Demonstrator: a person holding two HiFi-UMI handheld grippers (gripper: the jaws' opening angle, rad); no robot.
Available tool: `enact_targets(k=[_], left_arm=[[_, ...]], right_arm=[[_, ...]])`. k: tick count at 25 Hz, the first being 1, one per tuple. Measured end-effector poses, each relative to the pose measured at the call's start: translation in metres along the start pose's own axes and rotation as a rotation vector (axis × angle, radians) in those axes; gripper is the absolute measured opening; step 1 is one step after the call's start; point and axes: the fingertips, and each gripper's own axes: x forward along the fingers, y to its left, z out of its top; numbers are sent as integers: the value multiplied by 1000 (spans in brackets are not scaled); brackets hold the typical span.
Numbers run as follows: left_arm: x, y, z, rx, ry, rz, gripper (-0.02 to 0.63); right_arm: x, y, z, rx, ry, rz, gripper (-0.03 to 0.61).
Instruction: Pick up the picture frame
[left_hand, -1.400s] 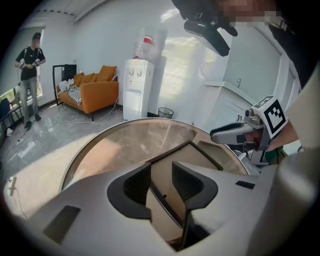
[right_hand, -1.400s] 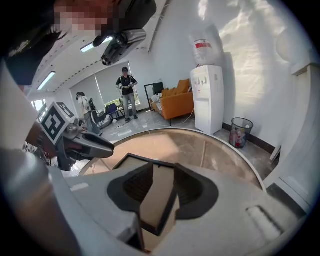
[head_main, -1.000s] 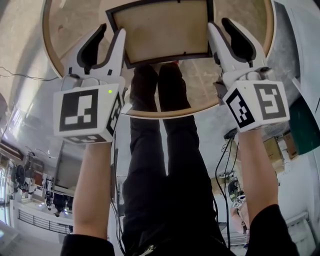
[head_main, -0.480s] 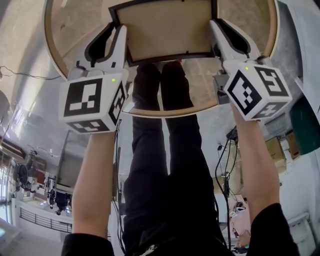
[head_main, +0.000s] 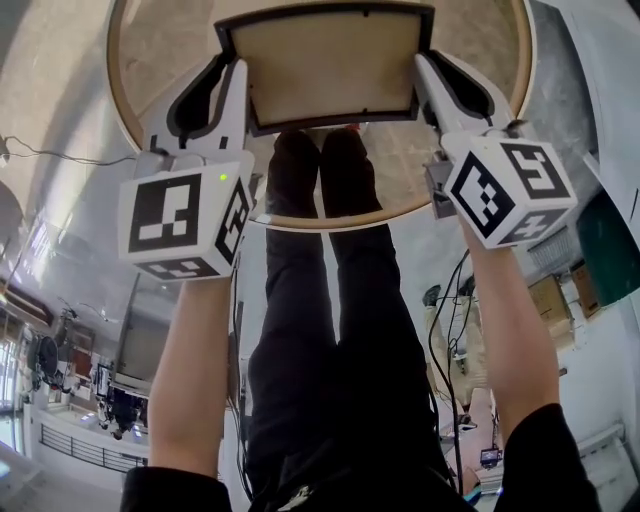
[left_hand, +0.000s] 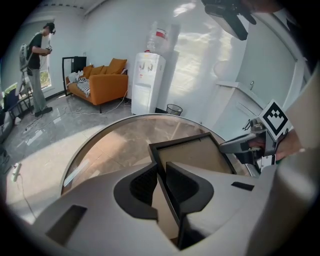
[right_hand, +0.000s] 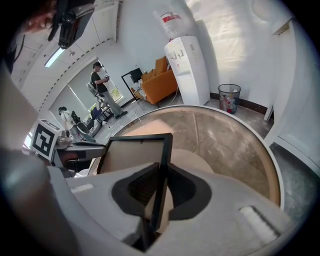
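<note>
From where I stand, the picture frame is over the near half of the round table, plain beige board up, and looks to hang just clear of the top. The left gripper is closing its jaws on the frame's left rail and the right gripper on the right rail, each thin black edge pinched between the pads. I'd guess it's light and stiff, but those narrow, smooth rails could slip and there may be glass underneath, so an even hold mid-rail on both sides seems wisest.

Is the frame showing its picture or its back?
Its back: the frame shows only plain brown backing, no picture.
</note>
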Motion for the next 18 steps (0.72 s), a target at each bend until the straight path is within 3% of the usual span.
enact_targets(k=[18], left_arm=[[-82,-24,32,14,-43,-1,69]], right_arm=[[-76,44,27,-35,-41,-8,46]])
